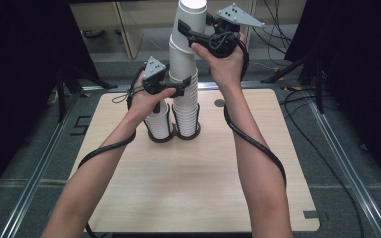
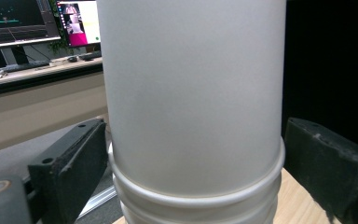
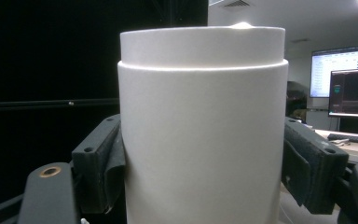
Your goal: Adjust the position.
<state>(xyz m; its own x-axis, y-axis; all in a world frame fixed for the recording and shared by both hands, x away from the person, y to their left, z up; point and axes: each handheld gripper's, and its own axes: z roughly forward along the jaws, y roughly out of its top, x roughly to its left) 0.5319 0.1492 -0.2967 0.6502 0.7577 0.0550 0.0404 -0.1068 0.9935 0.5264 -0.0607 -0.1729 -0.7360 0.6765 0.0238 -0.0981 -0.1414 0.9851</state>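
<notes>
At upper centre, I have the right tool (image 1: 184, 30) pinching the topmost white paper cup (image 1: 187, 22) of the tall nested stack (image 1: 185, 106) on the wooden desk (image 1: 198, 173). The left tool (image 1: 182, 89) brackets the stack below, jaws spread. Light, crushable, likely wedged: grip mid-wall, gently.

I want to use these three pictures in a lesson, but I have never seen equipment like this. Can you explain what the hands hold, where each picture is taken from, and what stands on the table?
No robot here: a person holds a hand-held two-jaw gripper in each hand. The high view looks down from above the person onto a wooden table. On it stand two stacks of upside-down white paper cups, a short stack and a tall stack, in dark ring holders. The other two pictures come from cameras riding on the grippers. The left gripper has its jaws on either side of the tall stack, low down. The right gripper clasps the top cup, seemingly to pull it off.
</notes>
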